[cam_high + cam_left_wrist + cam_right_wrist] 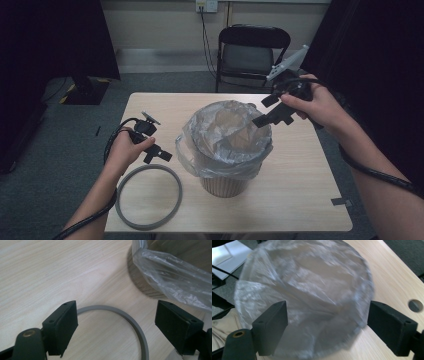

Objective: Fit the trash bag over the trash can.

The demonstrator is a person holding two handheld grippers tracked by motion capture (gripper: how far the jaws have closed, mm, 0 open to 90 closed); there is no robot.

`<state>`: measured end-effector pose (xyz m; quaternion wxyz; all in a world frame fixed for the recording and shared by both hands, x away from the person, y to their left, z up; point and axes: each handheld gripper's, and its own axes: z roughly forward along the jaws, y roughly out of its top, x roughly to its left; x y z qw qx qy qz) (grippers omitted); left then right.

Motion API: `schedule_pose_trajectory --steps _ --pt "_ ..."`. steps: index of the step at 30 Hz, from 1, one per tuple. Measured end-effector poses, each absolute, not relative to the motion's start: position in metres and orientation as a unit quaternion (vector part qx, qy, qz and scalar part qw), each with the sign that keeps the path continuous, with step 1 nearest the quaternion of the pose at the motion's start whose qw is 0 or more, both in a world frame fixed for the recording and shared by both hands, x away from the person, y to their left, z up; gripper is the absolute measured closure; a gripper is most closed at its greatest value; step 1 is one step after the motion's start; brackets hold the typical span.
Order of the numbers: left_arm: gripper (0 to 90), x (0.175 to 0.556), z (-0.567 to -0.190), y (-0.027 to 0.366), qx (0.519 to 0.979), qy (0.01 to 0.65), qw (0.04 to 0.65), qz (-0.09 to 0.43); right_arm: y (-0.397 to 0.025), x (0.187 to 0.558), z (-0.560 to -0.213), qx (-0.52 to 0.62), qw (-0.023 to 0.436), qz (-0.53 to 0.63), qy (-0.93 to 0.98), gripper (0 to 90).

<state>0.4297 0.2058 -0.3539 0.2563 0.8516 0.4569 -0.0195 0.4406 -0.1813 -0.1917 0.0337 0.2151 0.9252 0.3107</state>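
A round wooden bin stands mid-table, lined with a clear plastic bag folded over its rim. A grey ring lies flat on the table to the bin's left. My left gripper hovers open just above the ring's far edge; in the left gripper view the ring arcs between the spread jaws and the bag hangs at upper right. My right gripper is held open over the bin's right rim, and the right gripper view looks down into the bag.
A black folding chair stands beyond the table's far edge. Cables trail from both grippers along the forearms. A strip of dark tape sits near the table's right front corner, and a round hole marks the tabletop.
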Motion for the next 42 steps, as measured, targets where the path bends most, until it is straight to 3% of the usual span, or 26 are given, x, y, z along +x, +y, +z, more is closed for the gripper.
schedule_pose_trajectory --steps 19,42 --pt "18.1 0.415 -0.364 0.215 0.861 0.456 0.225 -0.006 -0.086 0.439 -0.222 0.141 0.016 0.262 0.955 16.4" --pt "18.1 0.408 -0.382 0.230 0.854 0.466 0.231 -0.012 -0.042 0.445 -0.288 0.110 -0.005 0.187 0.976 15.4"
